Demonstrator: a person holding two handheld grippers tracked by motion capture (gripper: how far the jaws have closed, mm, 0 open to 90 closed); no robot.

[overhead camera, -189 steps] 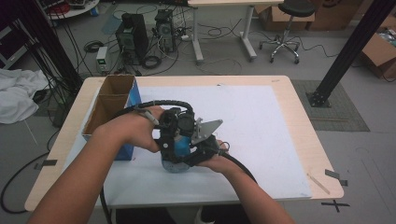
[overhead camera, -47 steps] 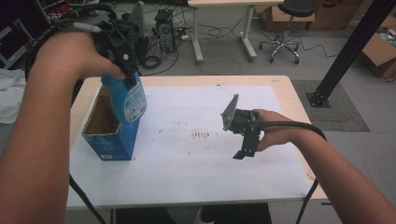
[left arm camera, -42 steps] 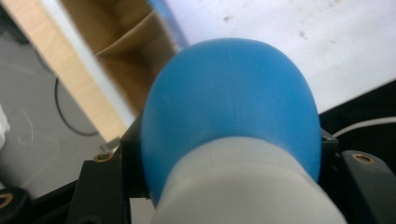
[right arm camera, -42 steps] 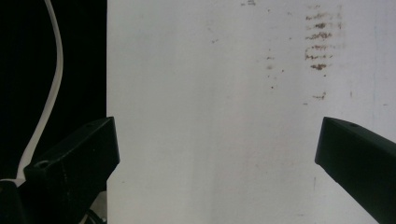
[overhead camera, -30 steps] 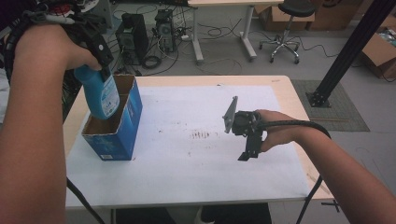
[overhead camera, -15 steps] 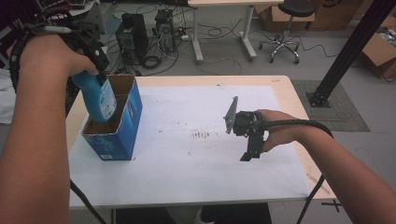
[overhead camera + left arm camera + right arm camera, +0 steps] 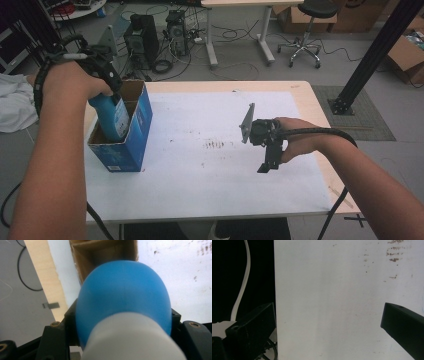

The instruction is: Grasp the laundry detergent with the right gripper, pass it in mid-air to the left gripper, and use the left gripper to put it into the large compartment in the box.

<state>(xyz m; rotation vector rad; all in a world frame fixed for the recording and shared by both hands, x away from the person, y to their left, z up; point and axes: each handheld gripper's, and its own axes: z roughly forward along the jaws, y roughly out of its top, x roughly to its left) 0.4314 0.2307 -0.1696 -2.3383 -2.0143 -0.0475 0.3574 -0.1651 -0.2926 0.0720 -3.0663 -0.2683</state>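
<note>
High view: left gripper [image 7: 102,75] sits at approx 10 o'clock of the table [image 7: 310,95], held in the person's left hand [image 7: 67,85], w/ its jaws clamped on the upper part of a blue bottle [image 7: 112,112]. Bottle is upright, label facing approx 3 o'clock, its lower half down inside the open blue cardboard box [image 7: 131,145] that stands at the table's 9 o'clock edge; can't tell if the bottle base touches the box floor. Left gripper view: blue bottle [image 7: 125,300] w/ a white band at the bottom of frame takes up the centre, black jaws pressed to it on both sides; brown box interior [image 7: 102,255] shows past it at 12 o'clock, white mat [image 7: 185,272] at 3 o'clock, wooden table edge [image 7: 47,282] at 9 o'clock. Right gripper [image 7: 267,160] is at approx 3 o'clock of the table, well apart from the box, in the right hand [image 7: 295,140], jaws pointing toward 6 o'clock just above the white mat [image 7: 210,185]; grey plate [image 7: 246,123] sticks up on its 9 o'clock side, cable [image 7: 320,132] runs off along the forearm. Right gripper view: jaws stand wide apart w/ nothing between them, only the white mat [image 7: 332,302] below; small brown specks [image 7: 394,255] at approx 1 o'clock, dark floor past the mat edge at 9 o'clock. Same specks [image 7: 217,145] show mid-table in the high view, between box and right gripper.
</note>
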